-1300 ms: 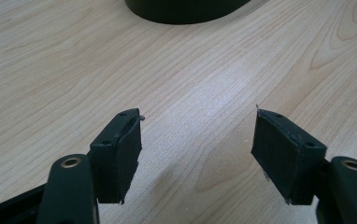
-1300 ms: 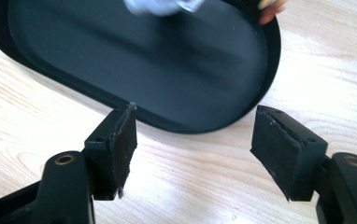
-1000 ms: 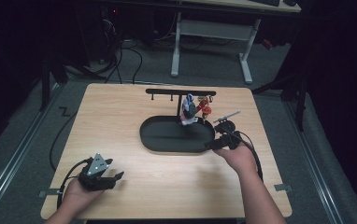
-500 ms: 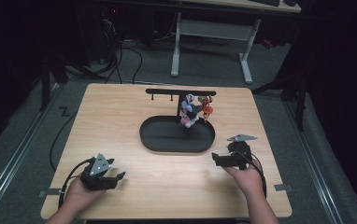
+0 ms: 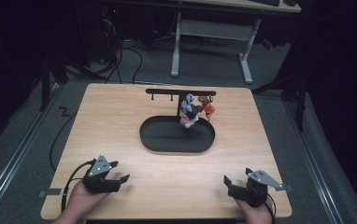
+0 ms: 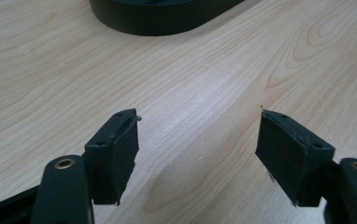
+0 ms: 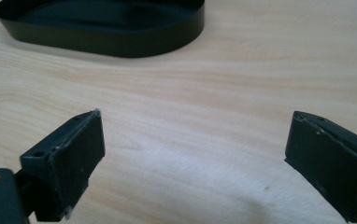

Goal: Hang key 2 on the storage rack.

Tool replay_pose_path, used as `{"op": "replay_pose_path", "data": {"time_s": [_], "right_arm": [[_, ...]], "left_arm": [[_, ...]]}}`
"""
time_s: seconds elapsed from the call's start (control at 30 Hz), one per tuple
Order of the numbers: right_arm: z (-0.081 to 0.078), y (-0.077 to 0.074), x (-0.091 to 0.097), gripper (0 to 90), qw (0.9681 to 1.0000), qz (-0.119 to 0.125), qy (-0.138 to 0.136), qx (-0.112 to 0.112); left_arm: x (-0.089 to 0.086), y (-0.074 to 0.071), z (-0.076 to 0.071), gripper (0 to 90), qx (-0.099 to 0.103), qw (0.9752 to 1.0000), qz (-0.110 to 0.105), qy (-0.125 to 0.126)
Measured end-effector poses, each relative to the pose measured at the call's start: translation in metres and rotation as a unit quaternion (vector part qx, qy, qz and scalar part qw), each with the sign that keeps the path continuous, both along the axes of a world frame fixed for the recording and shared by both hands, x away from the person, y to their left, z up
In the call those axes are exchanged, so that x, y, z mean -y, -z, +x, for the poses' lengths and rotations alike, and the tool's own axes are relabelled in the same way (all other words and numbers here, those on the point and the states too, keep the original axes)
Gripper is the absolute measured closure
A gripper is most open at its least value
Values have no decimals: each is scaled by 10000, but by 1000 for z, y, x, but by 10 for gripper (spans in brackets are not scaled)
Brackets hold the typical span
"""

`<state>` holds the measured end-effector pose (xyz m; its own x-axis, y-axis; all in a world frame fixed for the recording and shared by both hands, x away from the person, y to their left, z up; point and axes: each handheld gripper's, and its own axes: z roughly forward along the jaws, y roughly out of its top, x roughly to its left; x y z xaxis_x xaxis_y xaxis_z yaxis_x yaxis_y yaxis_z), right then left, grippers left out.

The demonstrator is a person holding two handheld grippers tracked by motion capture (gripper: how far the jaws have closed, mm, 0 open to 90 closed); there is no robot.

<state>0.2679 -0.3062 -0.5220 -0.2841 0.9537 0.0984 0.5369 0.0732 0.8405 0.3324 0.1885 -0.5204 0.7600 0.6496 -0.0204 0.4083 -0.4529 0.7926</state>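
The right gripper [image 5: 233, 183] rests wide open and empty (jaws just opened) near the table's [image 5: 120, 121] front edge; keep it low, clear of the black tray [image 5: 176, 144].

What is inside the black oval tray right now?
The black oval tray looks empty; its floor is bare. Keychain charms hang above its back rim, hiding a small part there.

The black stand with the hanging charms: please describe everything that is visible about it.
The black stand rises at the far side of the wooden table. It looks like thin dark metal: an oval tray base with a low rim, an upright post at its far edge, and a horizontal bar on top with small pegs. Colourful charms, white, blue, pink and orange-red, hang from the bar's right part over the tray. No gripper touches it.
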Motion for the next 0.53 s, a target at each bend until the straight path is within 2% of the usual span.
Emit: {"op": "replay_pose_path", "data": {"time_s": [0.03,0.07,0.1,0.2,0.33,0.53], "right_arm": [[2,0,0,2,10000,52,15,12],[4,-1,-1,1,10000,-5,38,79],[6,0,-2,2,9999,-5,102,108],[7,1,-4,1,9999,97,90,62],[6,0,-8,2,9999,-68,67,120],[7,0,-7,2,9998,-29,179,89]], "left_arm": [[1,1,0,294,-17,10000,21,17],[2,1,-1,293,-18,10000,62,39],[4,1,-2,290,44,9999,138,73],[3,1,-2,290,67,9999,135,84],[-1,0,0,289,67,9999,86,75],[-5,-3,-2,289,140,9998,72,74]]}}
